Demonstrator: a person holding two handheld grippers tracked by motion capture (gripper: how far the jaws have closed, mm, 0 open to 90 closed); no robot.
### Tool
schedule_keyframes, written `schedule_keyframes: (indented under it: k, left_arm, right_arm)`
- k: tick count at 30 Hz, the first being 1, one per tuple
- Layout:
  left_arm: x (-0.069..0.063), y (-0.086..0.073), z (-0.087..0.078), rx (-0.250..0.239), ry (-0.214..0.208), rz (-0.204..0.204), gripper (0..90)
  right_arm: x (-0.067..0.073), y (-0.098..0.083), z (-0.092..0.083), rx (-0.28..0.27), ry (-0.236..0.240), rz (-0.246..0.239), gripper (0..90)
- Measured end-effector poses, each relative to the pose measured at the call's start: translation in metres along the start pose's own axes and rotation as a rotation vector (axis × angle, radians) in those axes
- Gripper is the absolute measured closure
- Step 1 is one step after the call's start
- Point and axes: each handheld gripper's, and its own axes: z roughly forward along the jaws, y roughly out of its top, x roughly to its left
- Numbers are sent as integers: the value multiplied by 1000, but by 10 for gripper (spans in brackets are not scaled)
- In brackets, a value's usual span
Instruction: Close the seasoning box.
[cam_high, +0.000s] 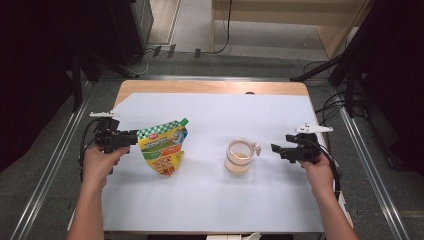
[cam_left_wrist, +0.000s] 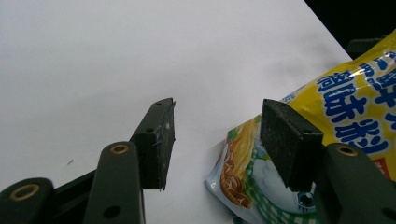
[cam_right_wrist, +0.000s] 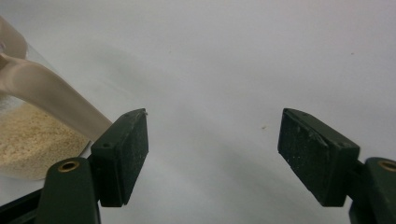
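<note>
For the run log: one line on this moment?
left gripper: open, beside pouch | right gripper: open, beside jar

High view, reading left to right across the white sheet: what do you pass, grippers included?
Left gripper → yellow and green spouted pouch → clear jar holding pale granules → right gripper. Both grippers stand open with nothing between the jaws.

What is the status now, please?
Left gripper open beside pouch. Right gripper open, short of jar. Nothing held, nothing between.
</note>
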Motion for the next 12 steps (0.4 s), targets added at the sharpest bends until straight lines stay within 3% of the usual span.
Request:
schedule_keyframes:
  k: [4, 6, 10, 12]
  left_arm:
    - [1, -2, 0, -22, 15, 49, 394]
    - [3, -3, 0, -17, 15, 52, 390]
    - [4, -3, 2, -25, 47, 16, 356]
    - [6, -2, 4, -39, 43, -6, 356]
  right_arm:
    - [-1, 0, 0, 1, -7, 6, 253]
    - [0, -1, 1, 3, -8, 5, 253]
    - [1, -1, 2, 8, -10, -1, 253]
    - [2, -2, 3, 11, -9, -4, 253]
